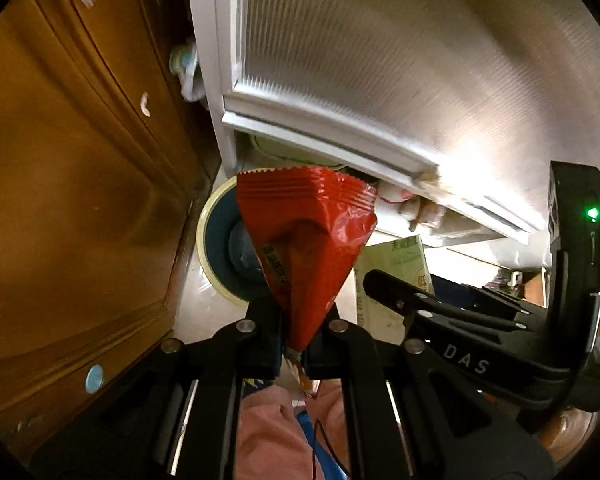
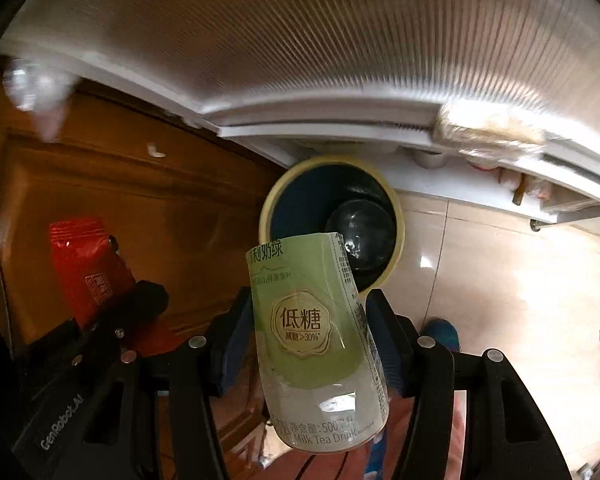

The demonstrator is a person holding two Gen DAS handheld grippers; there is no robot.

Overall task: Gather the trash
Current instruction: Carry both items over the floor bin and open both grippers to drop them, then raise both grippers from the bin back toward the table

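Note:
My left gripper (image 1: pixel 294 340) is shut on a red snack wrapper (image 1: pixel 308 236), which stands up from the jaws. My right gripper (image 2: pixel 308 340) is shut on a green milk tea bottle (image 2: pixel 316 336). A round bin (image 2: pixel 332 220) with a cream rim and a dark liner stands on the floor just beyond both grippers; it also shows behind the wrapper in the left wrist view (image 1: pixel 220 248). In the right wrist view the left gripper (image 2: pixel 100 332) with the wrapper (image 2: pixel 84 264) is at the left. In the left wrist view the right gripper (image 1: pixel 480 328) with the bottle (image 1: pixel 396 276) is at the right.
A brown wooden cabinet (image 1: pixel 80 184) is at the left. A white-framed ribbed glass door (image 1: pixel 400 60) hangs over the bin. The floor is beige tile (image 2: pixel 500 288). A person's pink clothing (image 1: pixel 276 432) is below the grippers.

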